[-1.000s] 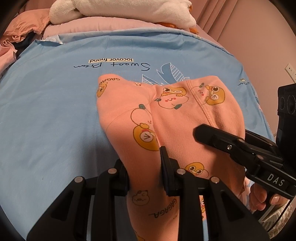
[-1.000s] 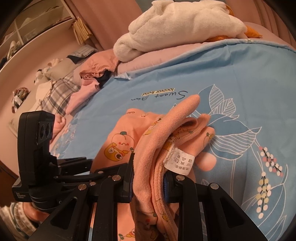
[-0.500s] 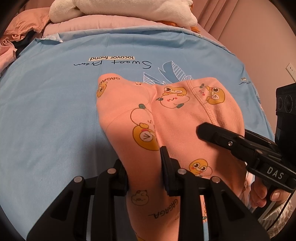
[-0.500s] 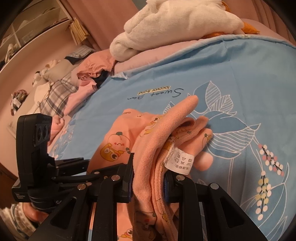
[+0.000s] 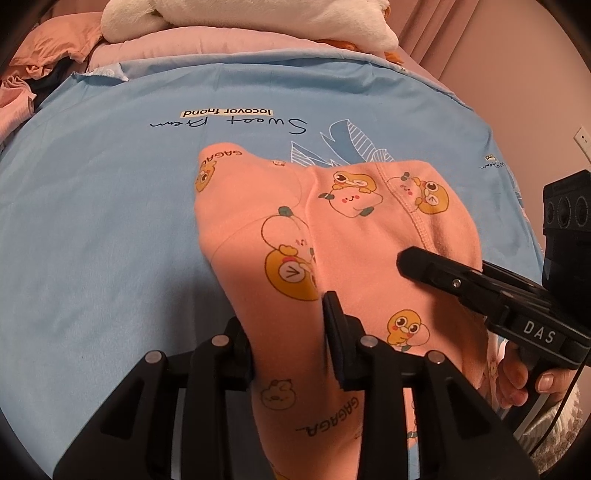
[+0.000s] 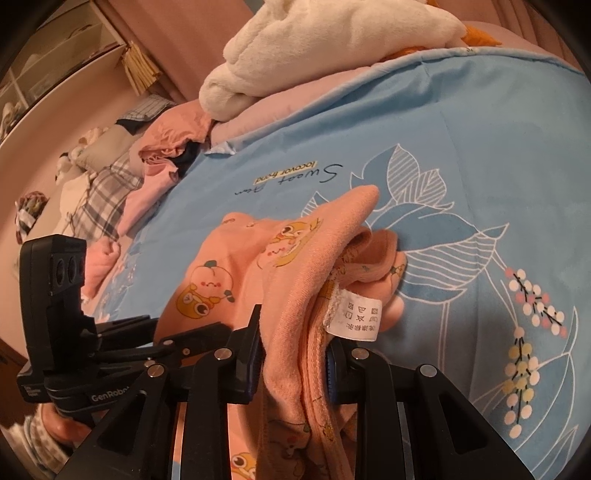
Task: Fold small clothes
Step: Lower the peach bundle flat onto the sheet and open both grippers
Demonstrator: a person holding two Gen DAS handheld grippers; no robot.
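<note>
Small pink pants (image 5: 354, 236) printed with cartoon ducks lie partly on the blue bedsheet (image 5: 103, 221), their near end lifted. My left gripper (image 5: 288, 328) is shut on one leg's end. My right gripper (image 6: 295, 350) is shut on the bunched waistband of the pants (image 6: 291, 280), where a white care label (image 6: 356, 317) hangs out. In the left wrist view the right gripper (image 5: 424, 262) reaches in from the right over the pants. In the right wrist view the left gripper (image 6: 140, 328) sits at the lower left.
A white plush blanket (image 5: 236, 18) lies on pink bedding at the bed's far end. A heap of pink and plaid clothes (image 6: 122, 192) lies off the sheet's left side. A wall with a socket (image 5: 581, 142) is at right.
Both grippers keep their hold on the pants. The right wrist view has shifted slightly, with the pants' folded edge a little further from the camera. Otherwise nothing visibly moved.
</note>
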